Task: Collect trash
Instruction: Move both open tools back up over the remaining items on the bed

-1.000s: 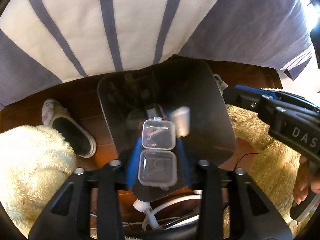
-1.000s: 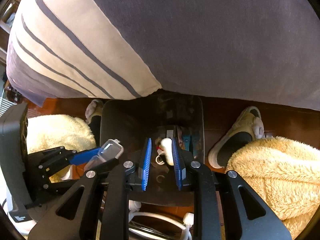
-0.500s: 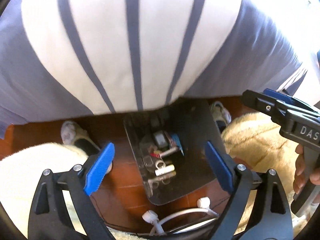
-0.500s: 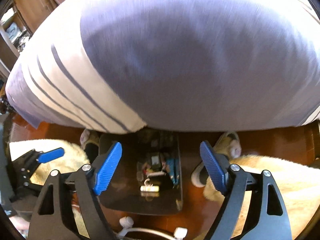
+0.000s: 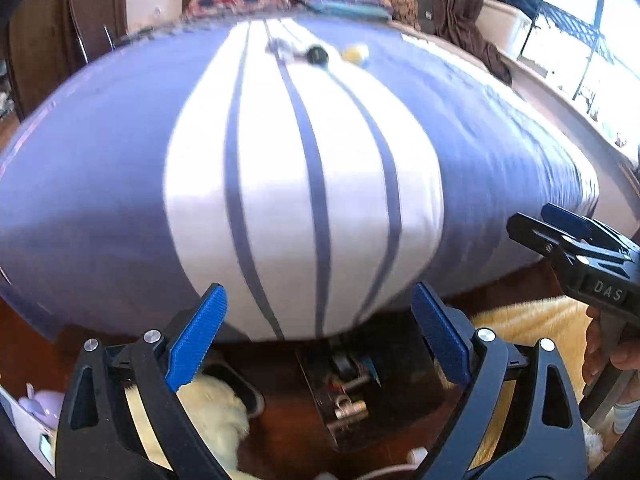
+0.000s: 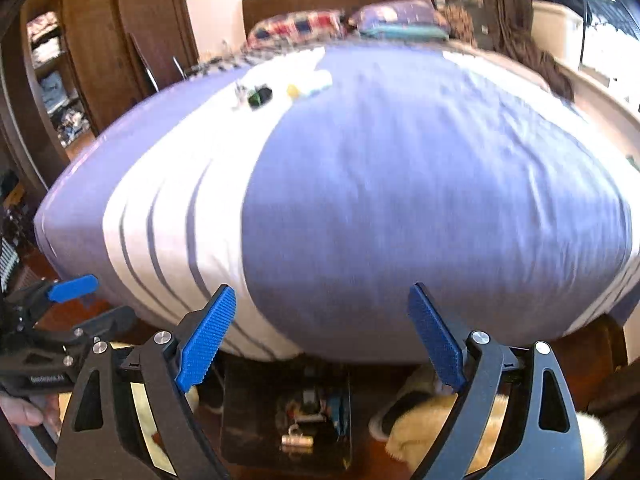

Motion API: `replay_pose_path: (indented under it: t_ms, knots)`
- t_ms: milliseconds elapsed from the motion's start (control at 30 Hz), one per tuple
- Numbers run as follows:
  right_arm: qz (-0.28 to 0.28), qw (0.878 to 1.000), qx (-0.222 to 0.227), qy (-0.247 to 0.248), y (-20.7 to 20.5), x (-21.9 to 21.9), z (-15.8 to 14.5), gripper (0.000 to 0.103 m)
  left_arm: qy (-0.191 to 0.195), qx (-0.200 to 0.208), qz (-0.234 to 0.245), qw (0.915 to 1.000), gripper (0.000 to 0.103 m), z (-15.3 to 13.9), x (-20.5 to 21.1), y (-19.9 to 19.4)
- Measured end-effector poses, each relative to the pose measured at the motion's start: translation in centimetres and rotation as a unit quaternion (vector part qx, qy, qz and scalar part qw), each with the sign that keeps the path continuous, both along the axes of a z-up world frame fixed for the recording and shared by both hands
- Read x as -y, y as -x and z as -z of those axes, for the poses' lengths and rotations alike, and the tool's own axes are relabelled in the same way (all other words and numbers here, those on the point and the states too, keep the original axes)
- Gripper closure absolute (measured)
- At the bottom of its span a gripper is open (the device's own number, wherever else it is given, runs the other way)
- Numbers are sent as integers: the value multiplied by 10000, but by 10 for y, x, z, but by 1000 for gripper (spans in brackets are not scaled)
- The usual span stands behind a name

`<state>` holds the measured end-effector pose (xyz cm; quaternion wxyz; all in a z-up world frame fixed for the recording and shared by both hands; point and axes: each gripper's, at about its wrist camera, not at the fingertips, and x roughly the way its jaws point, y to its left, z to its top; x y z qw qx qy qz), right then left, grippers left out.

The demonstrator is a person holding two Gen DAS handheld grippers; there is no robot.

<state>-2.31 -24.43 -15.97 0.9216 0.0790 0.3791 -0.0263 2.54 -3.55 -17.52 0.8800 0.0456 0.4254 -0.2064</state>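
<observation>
A dark bin (image 5: pixel 404 364) stands on the floor at the foot of the bed, with several small pieces of trash in it; it shows again in the right wrist view (image 6: pixel 248 408). My left gripper (image 5: pixel 318 320) hangs above it, open and empty. My right gripper (image 6: pixel 322 320) is beside it, its jaws opening with nothing between them. Far up the striped bed cover lie a black round item (image 5: pixel 317 55), a yellow piece (image 5: pixel 354 53) and a small clear thing (image 5: pixel 280 46). From the right wrist, the black item (image 6: pixel 259 96) and yellow piece (image 6: pixel 293 90) lie next to a white wad (image 6: pixel 320 79).
The bed (image 5: pixel 100 184) fills the space ahead, with pillows (image 6: pixel 296 28) at its head. Slippers (image 6: pixel 384 420) and fluffy cream fabric (image 5: pixel 216 412) flank the bin on the wooden floor. A white cable (image 5: pixel 412 456) lies near the bin. A wardrobe (image 6: pixel 100 40) stands at left, a window at right.
Both grippers opened and rose from the bin. The clear box and the white piece they held now lie in the bin. Both views tilted up to show the bed top.
</observation>
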Motion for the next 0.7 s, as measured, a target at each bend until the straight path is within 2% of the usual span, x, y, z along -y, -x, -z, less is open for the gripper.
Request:
replay_pose_path:
  t_ms: [333, 533, 700]
  knots:
    - [-15, 9986, 509, 169, -46, 5, -48, 13, 9, 594, -252, 9979, 11, -54, -6, -49]
    - [52, 9980, 572, 261, -85, 10, -65, 12, -7, 689, -293, 9972, 10, -62, -5, -85]
    - [68, 9985, 417, 354, -123, 13, -62, 12, -55, 646, -237, 9976, 10, -57, 5, -115]
